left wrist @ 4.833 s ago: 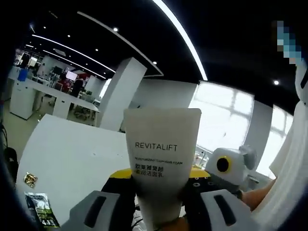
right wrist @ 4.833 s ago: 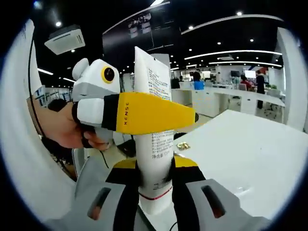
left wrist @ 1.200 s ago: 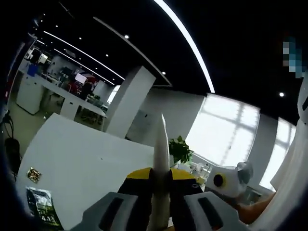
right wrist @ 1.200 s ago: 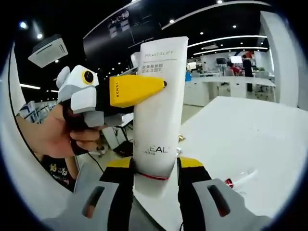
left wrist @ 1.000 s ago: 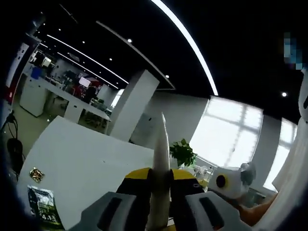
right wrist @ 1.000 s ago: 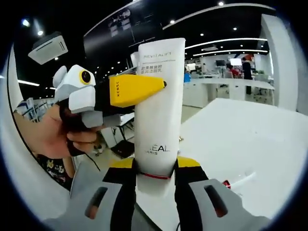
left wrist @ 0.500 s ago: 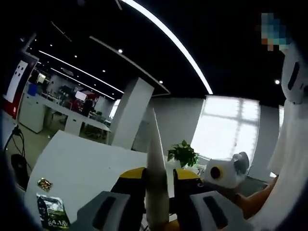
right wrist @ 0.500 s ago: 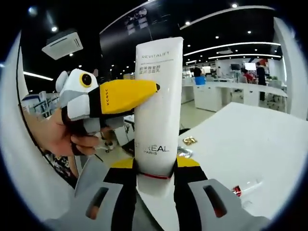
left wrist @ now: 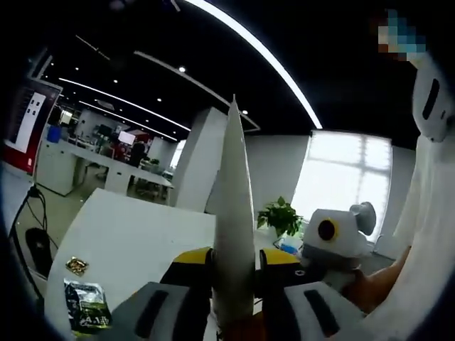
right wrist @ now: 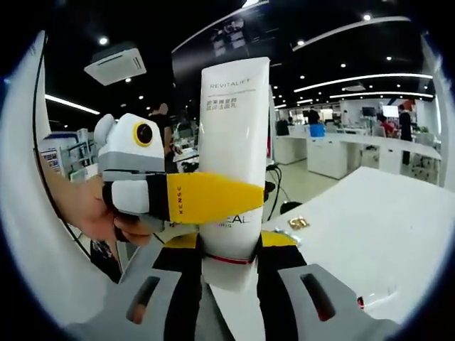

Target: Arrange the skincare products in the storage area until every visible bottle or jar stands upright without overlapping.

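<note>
A white table (right wrist: 398,227) spreads below both views, its far edge toward rows of office desks. A white tube (right wrist: 233,156) printed REVITALIFT is held in the air above the table, cap end down, clamped between the right gripper (right wrist: 229,280)'s yellow-tipped jaws. In the left gripper view the same tube (left wrist: 233,213) shows edge-on as a thin blade, squeezed between the left gripper (left wrist: 233,298)'s jaws. In the right gripper view the left gripper (right wrist: 170,192) reaches across the tube's lower half, a hand (right wrist: 85,206) around its grip. A dark sachet (left wrist: 84,305) lies near the table's near edge; beside it sits a small gold packet (left wrist: 76,266), possibly a wrapped sweet.
</note>
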